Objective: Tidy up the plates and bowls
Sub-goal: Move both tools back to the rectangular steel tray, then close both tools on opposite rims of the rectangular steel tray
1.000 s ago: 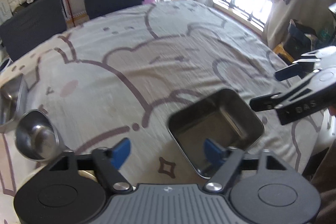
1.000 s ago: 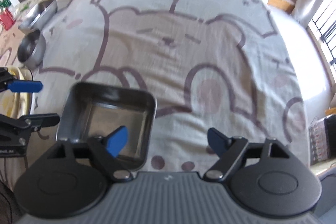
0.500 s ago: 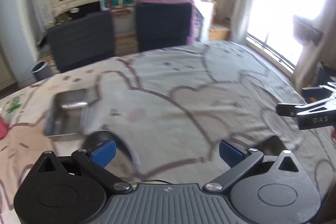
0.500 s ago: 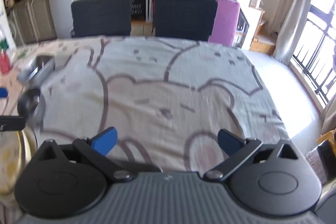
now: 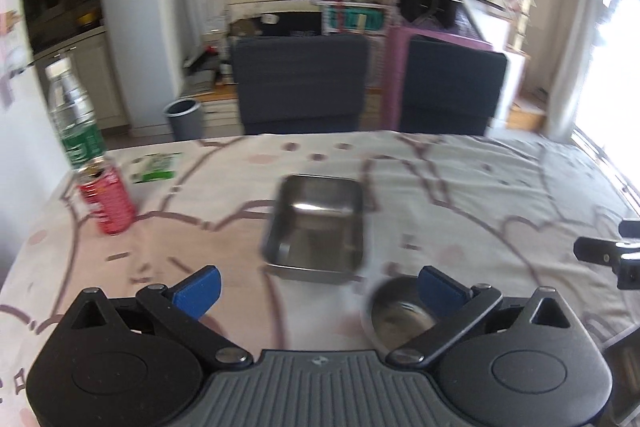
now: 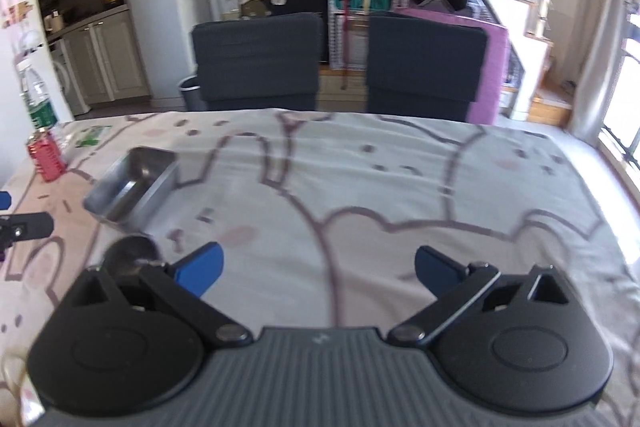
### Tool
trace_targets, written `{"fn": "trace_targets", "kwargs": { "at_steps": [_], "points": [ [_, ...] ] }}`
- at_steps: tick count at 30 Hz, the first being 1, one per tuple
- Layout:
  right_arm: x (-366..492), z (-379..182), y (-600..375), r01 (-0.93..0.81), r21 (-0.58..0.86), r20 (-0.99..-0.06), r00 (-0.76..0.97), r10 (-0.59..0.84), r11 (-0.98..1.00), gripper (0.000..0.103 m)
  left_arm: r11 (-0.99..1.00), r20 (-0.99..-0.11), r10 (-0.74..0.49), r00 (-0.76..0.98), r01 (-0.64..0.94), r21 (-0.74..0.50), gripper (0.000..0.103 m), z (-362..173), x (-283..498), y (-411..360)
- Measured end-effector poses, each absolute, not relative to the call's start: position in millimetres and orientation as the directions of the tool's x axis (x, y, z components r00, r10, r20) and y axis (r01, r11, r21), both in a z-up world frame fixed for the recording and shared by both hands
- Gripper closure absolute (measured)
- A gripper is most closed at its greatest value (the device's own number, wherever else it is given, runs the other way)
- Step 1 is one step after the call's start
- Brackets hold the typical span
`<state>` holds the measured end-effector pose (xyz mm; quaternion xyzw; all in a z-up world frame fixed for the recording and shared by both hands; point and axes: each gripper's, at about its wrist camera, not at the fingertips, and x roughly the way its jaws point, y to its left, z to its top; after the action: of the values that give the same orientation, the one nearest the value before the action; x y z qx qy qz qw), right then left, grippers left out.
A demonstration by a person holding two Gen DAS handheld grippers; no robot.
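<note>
- steel tray, mid-frame in the left view, looks empty
- small round steel bowl, lower right of it, also empty
- red can at left edge
- left gripper and right gripper both spread wide, gripping nothing

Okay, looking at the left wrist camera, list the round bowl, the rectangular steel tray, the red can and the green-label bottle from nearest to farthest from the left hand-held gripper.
From the left hand-held gripper:
1. Round bowl, right beside its right fingertip.
2. Rectangular steel tray, just ahead, centre.
3. Red can, far left.
4. Green-label bottle, behind the can at the left table edge.
</note>
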<state>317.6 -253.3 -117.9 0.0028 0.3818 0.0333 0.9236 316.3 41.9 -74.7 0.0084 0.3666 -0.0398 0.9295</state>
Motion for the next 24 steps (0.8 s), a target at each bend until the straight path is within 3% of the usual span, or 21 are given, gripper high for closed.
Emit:
{"fn": "trace_targets", "kwargs": {
  "at_steps": [11, 15, 20, 24],
  "points": [
    [378.6, -135.5, -163.7, -0.159, 0.081, -0.689, 0.705, 0.170, 0.984, 0.000, 0.997, -0.695, 0.058, 0.716, -0.072, 0.009, 0.000, -103.3, 351.7, 93.9],
    [404.1, -142.7, -137.9, -0.188, 0.086, -0.688, 0.699, 0.195, 0.978, 0.000, 0.988, -0.747, 0.053, 0.663, -0.144, -0.058, 0.000, -119.7, 365.3, 101.2],
    [436.0, -155.4, -109.8, -0.256, -0.007, -0.701, 0.690, 0.178, 0.967, 0.000, 0.964, -0.779, -0.005, 0.627, -0.204, -0.170, 0.000, -131.1, 376.2, 95.0],
    [456.7, -168.9, -96.0, -0.289, -0.031, -0.716, 0.674, 0.181, 0.957, 0.000, 0.951, -0.789, 0.000, 0.614, -0.243, -0.190, 0.000, -139.2, 386.4, 86.0]
  ]
}}
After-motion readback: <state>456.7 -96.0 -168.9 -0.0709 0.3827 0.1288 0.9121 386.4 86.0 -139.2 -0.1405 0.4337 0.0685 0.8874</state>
